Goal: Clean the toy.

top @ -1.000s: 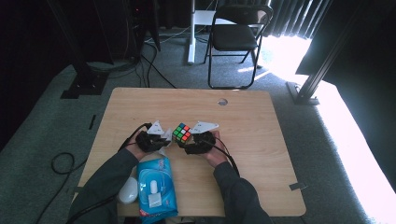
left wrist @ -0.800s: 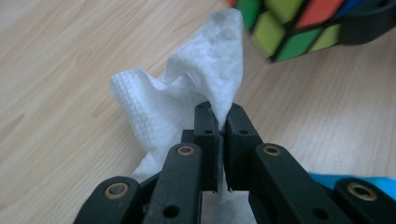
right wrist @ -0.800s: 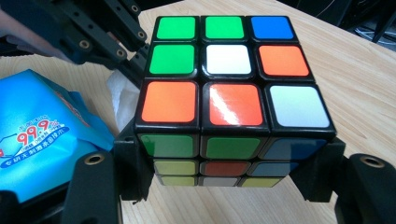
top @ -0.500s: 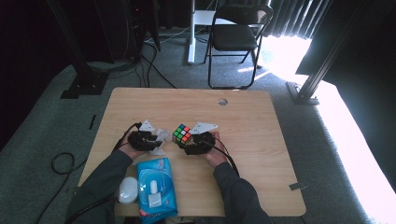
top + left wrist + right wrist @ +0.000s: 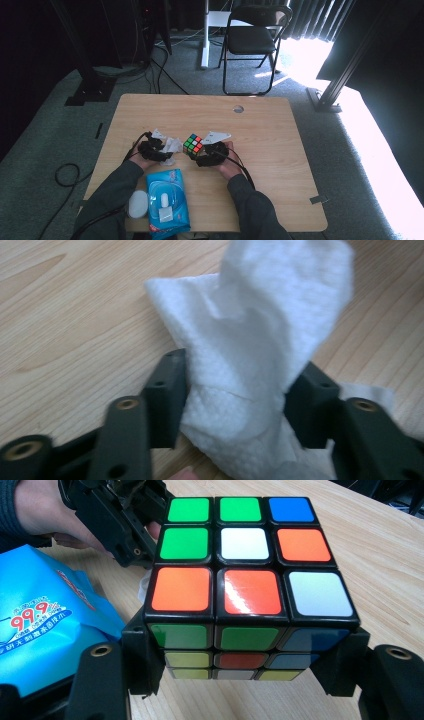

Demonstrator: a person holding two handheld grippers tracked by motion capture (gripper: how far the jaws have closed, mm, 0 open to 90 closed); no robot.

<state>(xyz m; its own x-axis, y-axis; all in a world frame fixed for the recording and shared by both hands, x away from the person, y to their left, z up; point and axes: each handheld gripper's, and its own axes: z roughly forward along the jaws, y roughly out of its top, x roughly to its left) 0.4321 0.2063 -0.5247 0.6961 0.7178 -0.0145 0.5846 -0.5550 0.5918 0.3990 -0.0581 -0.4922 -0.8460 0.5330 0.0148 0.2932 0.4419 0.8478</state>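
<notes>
A scrambled puzzle cube [image 5: 247, 585] sits squeezed between the two black jaws of my right gripper [image 5: 247, 655], which is shut on it. In the high view the cube [image 5: 193, 144] is held just above the table's middle, in front of my right gripper [image 5: 202, 152]. A crumpled white wipe [image 5: 260, 350] is pinched between the jaws of my left gripper [image 5: 235, 400], shut on it, and rises over the wood. From above, the wipe [image 5: 172, 146] lies just left of the cube, with my left gripper [image 5: 161, 153] behind it.
A blue pack of wet wipes [image 5: 166, 199] lies at the table's near edge between the forearms, also in the right gripper view [image 5: 40, 630]. A white oval object [image 5: 138, 204] rests left of it. The wooden table [image 5: 280, 150] has a cable hole [image 5: 238, 109]. A folding chair [image 5: 252, 37] stands beyond.
My left gripper has come back right towards the cube with the wipe in it. The right gripper and cube have stayed put.
</notes>
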